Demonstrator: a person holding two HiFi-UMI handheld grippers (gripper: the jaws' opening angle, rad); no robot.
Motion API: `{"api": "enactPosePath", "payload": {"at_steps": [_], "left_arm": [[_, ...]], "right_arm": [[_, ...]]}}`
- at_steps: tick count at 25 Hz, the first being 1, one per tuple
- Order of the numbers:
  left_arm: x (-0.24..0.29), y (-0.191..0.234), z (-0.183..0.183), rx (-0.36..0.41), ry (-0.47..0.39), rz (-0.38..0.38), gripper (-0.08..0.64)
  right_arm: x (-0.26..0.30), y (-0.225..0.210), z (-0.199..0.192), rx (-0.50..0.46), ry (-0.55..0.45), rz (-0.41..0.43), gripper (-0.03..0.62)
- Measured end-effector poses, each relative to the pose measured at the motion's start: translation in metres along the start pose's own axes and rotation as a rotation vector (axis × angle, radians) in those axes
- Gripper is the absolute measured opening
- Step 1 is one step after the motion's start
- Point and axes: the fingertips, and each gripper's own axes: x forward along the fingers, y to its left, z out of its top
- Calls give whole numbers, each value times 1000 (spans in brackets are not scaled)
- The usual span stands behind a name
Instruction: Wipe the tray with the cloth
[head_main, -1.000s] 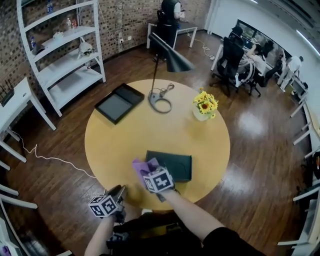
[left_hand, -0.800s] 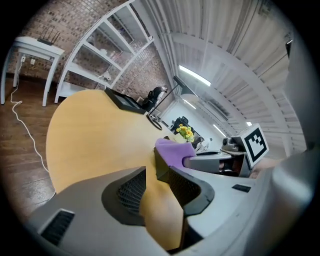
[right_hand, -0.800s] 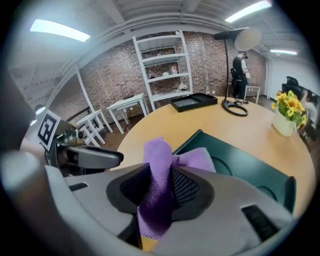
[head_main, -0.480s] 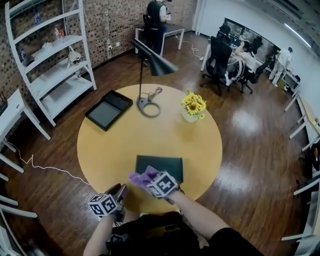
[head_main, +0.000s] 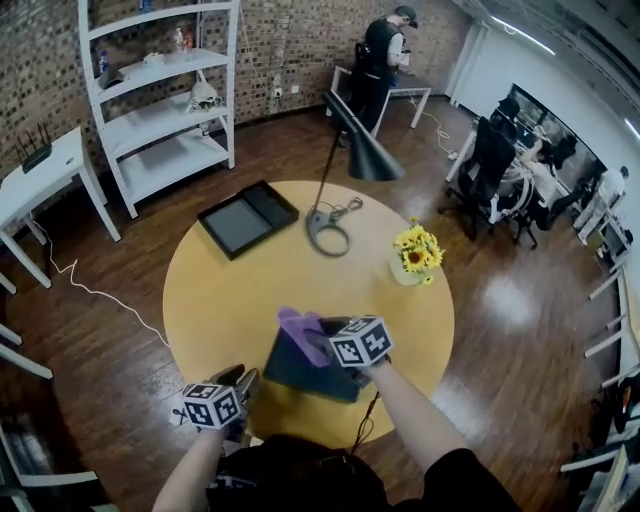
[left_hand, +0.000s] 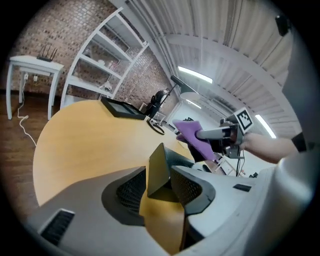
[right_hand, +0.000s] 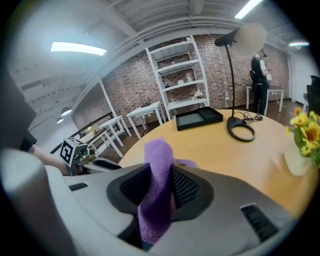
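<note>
Yellow counter (head_main: 215, 290), near edge: the jaws of my left gripper (head_main: 243, 383) are opening with a corner of the tray (head_main: 305, 378) between them. Over the tray, my right gripper (head_main: 327, 340) pinches the purple cloth (head_main: 303, 335), not yet wiping. Next, I judge, I must lower the cloth flat onto the tray.

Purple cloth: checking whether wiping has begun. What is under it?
The dark tray lies beneath the purple cloth, pinched in the right gripper. Cloth and gripper cover the tray's far part; whether cloth touches tray cannot be told.
</note>
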Motion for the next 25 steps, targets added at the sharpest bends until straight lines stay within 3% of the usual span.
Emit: {"api": "enactPosePath", "payload": {"at_steps": [3,8,10,14,17,22,25], "left_arm": [[14,-22,6,27,6,65,154],[3,-15,-12,-116,-35,331,161],[5,-22,-23,-177,-43,386,161],[6,-36,-50,-294,-66,444,164],[7,-40,-51,-319,-106,489,164],[2,-43,-51,-309,-93,518,164],[-1,-42,-54,-310,-89,516,166]], "right_arm": [[15,-15,25,-51,23,83,118],[64,-28,30,-22,53,236,120],[74,-30,32,-5,71,305,120],[105,-24,8,-8,215,452,120],[111,-30,-2,122,278,566,118],[103,-36,-22,352,312,717,117],[86,-44,-44,460,356,753,117]]}}
